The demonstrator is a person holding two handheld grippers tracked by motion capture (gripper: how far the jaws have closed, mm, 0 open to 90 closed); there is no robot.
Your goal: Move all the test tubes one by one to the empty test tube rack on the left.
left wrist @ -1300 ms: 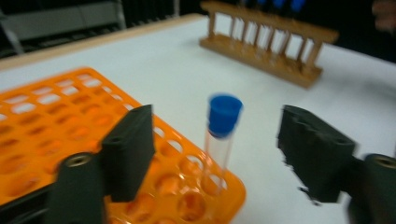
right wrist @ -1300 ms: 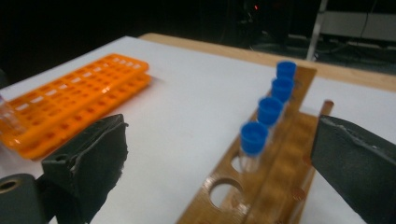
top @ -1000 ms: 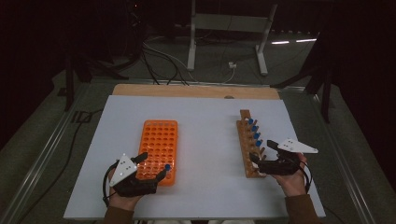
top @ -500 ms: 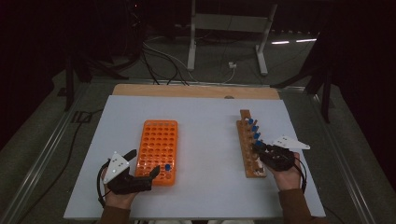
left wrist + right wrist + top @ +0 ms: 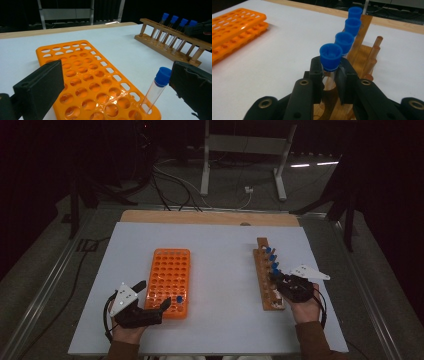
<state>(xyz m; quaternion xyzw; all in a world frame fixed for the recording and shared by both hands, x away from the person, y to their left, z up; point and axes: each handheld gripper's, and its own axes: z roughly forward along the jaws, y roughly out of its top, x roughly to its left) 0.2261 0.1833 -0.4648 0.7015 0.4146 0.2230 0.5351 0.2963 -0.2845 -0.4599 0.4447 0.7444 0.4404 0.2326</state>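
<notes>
Right now my right gripper [image 5: 329, 75] has its jaws clamped on the clear body of a blue-capped tube [image 5: 330, 56], just under the cap; the jaws have just been closing with that tube between them. The tube stands upright in the wooden rack [image 5: 265, 275], nearest me in a row of four capped tubes, and the rack lies along the right side of the table [image 5: 220, 245], its near end just beside my right hand [image 5: 305, 307].

My left gripper [image 5: 115, 85] stands with its jaws wide apart, pressing on nothing. Between them rises another capped tube [image 5: 157, 88], tilted a little in a hole at the near right corner of the orange rack [image 5: 82, 75]; its cap is just beside the right-hand jaw, though I cannot tell whether they touch.

Between the two racks the white table top lies bare, and more open surface runs toward the far edge, where a wooden strip [image 5: 210, 217] borders it.
</notes>
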